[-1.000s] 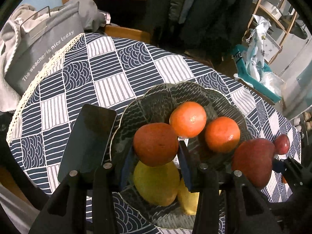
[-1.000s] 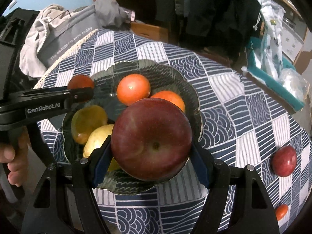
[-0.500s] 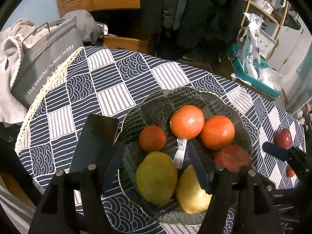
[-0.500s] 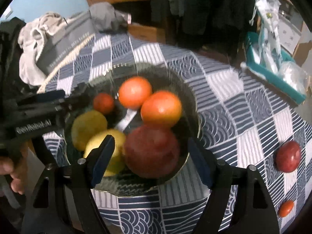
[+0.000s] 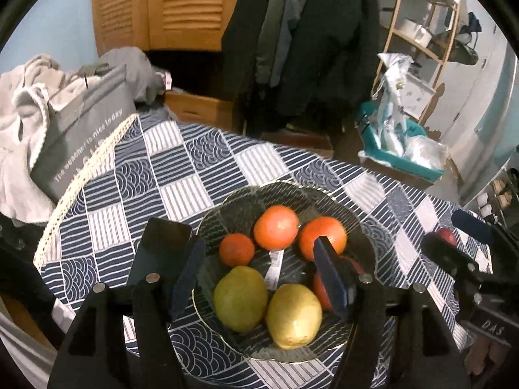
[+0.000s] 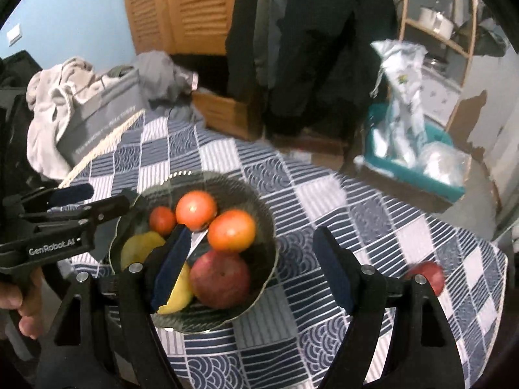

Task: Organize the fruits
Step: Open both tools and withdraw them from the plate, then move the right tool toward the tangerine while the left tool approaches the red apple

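The glass bowl (image 5: 331, 194) sits on the table (image 5: 181, 175), toward its near edge, and carries the fruit. Contents: two large oranges (image 5: 275, 227) side by side on the far side of the bowl, one small orange (image 5: 236, 249) just left of them, two yellow pears (image 5: 240, 303) touching each other on the near side, and one large red apple (image 6: 220, 278) on the near right side, touching a pear. A white label strip (image 5: 274, 267) lies on the bowl floor between the fruit.

A second, smaller red apple (image 6: 428, 275) lies on the tablecloth near the right edge of the table, well apart from the bowl.

A dark phone (image 5: 159, 256) lies flat on the table, just beside the left rim of the bowl.

Left gripper (image 5: 259, 278): jaws apart, nothing between the pads, positioned above the bowl. The jaws have just been opening.

Right gripper (image 6: 249, 265): jaws apart, nothing clamped, positioned above the right rim of the bowl; the large apple rests in the bowl below. The jaws have just been opening.

A grey bag (image 5: 84, 129) with printed text and a heap of pale cloth (image 5: 19, 113) lie beyond the far left edge of the table
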`<state>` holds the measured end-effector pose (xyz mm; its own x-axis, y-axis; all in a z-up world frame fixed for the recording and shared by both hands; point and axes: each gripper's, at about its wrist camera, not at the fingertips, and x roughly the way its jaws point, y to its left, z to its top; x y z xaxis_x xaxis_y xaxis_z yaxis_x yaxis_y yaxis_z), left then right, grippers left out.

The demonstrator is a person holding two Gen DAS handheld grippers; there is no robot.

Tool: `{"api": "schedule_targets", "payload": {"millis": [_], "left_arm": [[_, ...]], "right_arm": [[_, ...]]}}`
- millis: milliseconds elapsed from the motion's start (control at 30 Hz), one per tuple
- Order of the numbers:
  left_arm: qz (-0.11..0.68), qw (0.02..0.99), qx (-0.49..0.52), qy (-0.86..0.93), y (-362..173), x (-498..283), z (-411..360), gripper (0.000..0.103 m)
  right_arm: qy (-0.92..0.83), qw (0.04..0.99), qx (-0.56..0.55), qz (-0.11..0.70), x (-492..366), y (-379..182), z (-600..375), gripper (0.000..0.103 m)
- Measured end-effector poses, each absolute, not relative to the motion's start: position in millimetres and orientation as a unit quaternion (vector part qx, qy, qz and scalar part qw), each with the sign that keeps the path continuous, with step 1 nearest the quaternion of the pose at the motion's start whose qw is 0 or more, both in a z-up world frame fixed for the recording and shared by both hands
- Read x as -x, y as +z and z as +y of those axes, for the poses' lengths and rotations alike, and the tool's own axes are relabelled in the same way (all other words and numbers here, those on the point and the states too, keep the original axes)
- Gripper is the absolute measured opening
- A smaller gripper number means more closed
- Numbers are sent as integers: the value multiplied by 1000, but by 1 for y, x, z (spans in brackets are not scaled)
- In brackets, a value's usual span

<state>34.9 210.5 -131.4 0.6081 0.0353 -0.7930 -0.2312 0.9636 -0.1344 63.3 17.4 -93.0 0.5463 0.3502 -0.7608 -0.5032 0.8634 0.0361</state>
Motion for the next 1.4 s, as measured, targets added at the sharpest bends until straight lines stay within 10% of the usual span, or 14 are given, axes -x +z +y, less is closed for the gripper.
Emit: {"api": "schedule_targets", "payload": {"millis": [1400], "left_arm": [[355, 933, 50, -29, -50, -1, 100, 85]], "right_arm": [[153, 932, 62, 323, -25, -12, -108, 78]]}}
